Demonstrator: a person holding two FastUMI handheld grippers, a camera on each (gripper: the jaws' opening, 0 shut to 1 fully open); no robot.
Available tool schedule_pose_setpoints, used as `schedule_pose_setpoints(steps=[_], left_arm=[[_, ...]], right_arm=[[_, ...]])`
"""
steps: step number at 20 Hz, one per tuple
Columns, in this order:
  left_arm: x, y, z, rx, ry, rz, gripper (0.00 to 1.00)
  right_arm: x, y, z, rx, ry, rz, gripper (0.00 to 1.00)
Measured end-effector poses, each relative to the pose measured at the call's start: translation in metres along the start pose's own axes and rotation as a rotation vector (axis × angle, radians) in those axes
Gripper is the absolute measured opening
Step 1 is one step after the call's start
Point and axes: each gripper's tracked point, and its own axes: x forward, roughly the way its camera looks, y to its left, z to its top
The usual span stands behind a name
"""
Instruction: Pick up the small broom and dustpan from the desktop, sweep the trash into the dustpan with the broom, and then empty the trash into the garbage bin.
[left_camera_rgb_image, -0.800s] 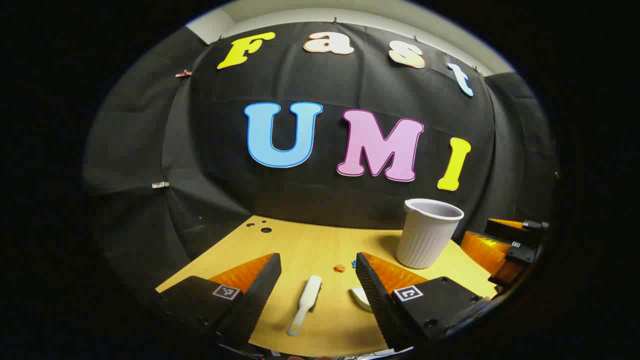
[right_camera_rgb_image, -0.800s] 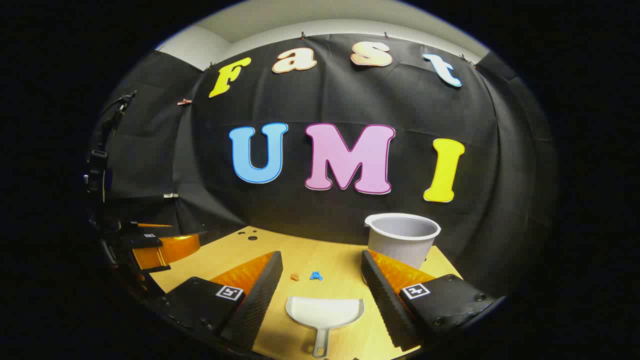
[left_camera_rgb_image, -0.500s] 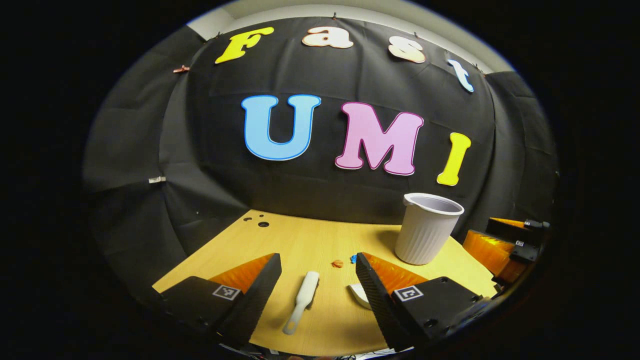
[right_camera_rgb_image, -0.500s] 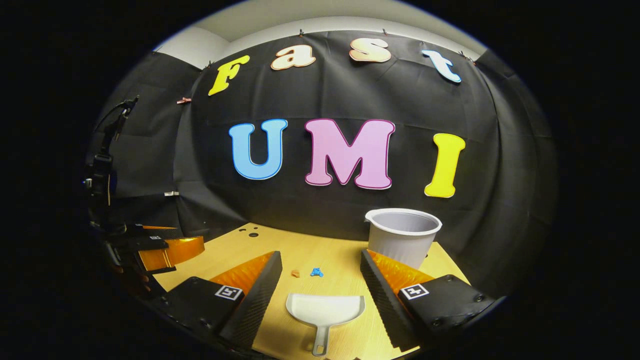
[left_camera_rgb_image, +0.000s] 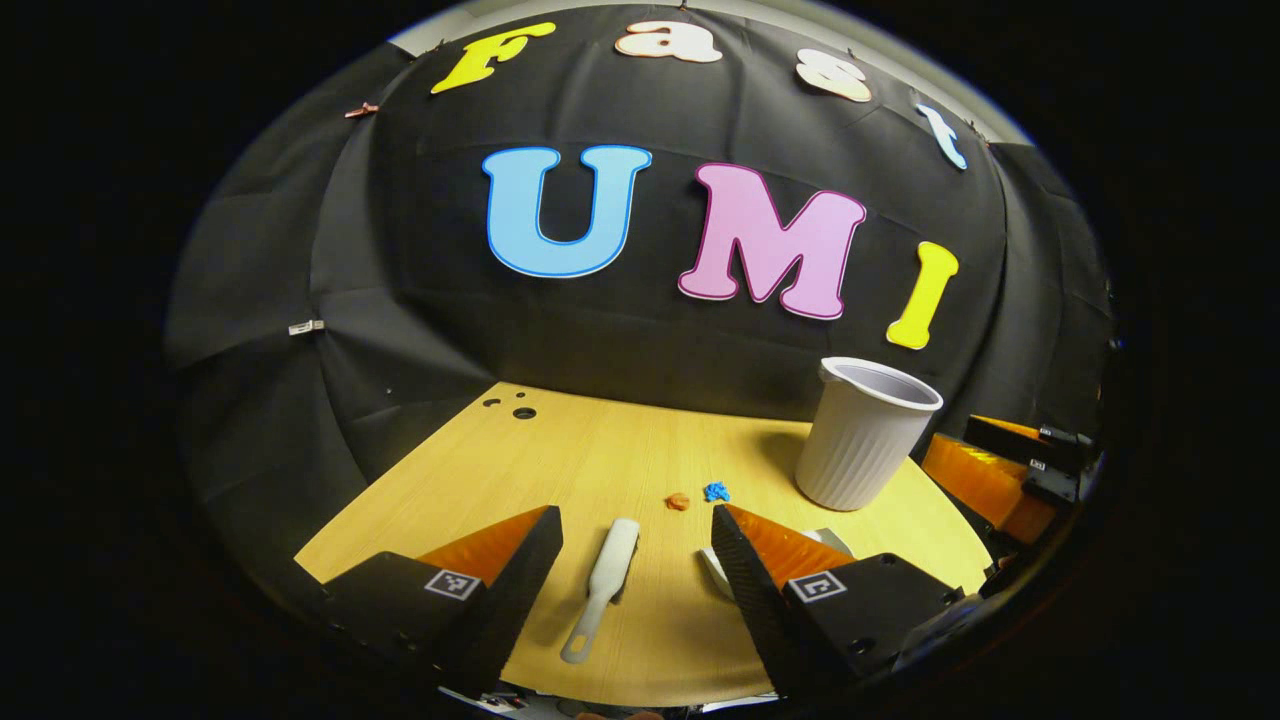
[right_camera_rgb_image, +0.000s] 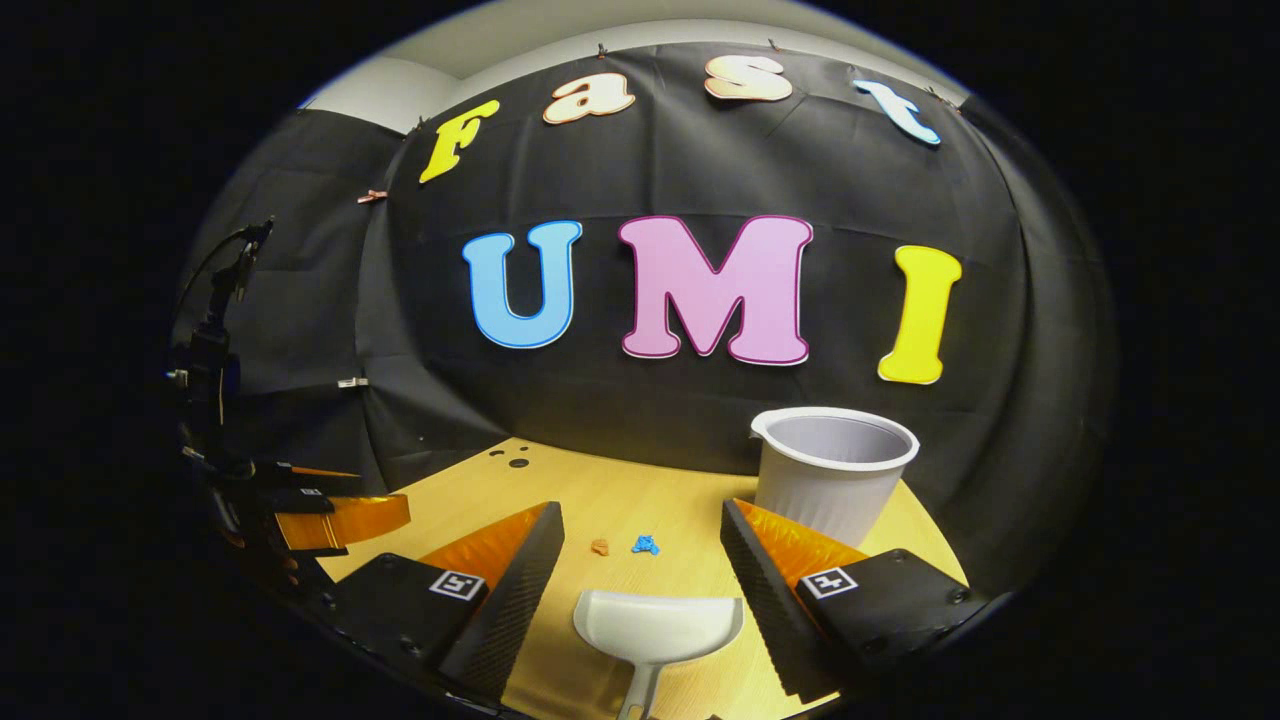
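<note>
Looking along my left tool (left_camera_rgb_image: 636, 545), I see its fingers spread wide with nothing between them but the small broom (left_camera_rgb_image: 603, 588), which lies flat on the counter (left_camera_rgb_image: 560, 460) in the gap, handle end toward me and not touching either finger. Just past the right finger, a white edge of the dustpan (left_camera_rgb_image: 716, 573) peeks out beside it. Farther up the counter sit two bits of trash, an orange scrap (left_camera_rgb_image: 678, 501) and a blue scrap (left_camera_rgb_image: 716, 491), close together, and beyond them to the right stands the white ribbed garbage bin (left_camera_rgb_image: 864, 435), upright and open-topped.

My right tool (right_camera_rgb_image: 640, 545) is also wide open, with nothing gripped. Here the dustpan (right_camera_rgb_image: 657, 630) lies squarely between the fingers, its mouth facing away from me toward the orange scrap (right_camera_rgb_image: 600, 547) and blue scrap (right_camera_rgb_image: 646, 545), its handle running down toward the bottom edge. The garbage bin (right_camera_rgb_image: 832, 472) rises just behind the right finger. At the far left of the right gripper view I can make out the left tool (right_camera_rgb_image: 330, 515) hovering over the counter's (right_camera_rgb_image: 590, 490) edge.
</note>
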Motion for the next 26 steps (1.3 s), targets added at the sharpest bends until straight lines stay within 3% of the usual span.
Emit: schedule_pose_setpoints(steps=[6, 11, 23, 24, 26], left_arm=[[0.012, -0.005, -0.025, -0.045, 0.098, 0.028, 0.96], [0.026, 0.003, -0.052, 0.029, 0.188, 0.021, 0.96], [0.081, 0.026, -0.157, 0.143, 0.590, -0.026, 0.96], [0.083, 0.028, -0.164, 0.151, 0.629, -0.030, 1.00], [0.093, 0.035, -0.180, 0.176, 0.703, -0.029, 0.96]], right_arm=[[0.011, -0.013, -0.021, -0.029, 0.028, 0.056, 0.98], [0.004, -0.017, -0.037, -0.011, 0.064, 0.047, 0.99], [-0.007, -0.015, -0.072, 0.031, 0.152, 0.044, 0.99], [-0.006, -0.015, -0.073, 0.030, 0.158, 0.045, 0.99], [-0.007, -0.013, -0.077, 0.027, 0.164, 0.049, 0.98]])
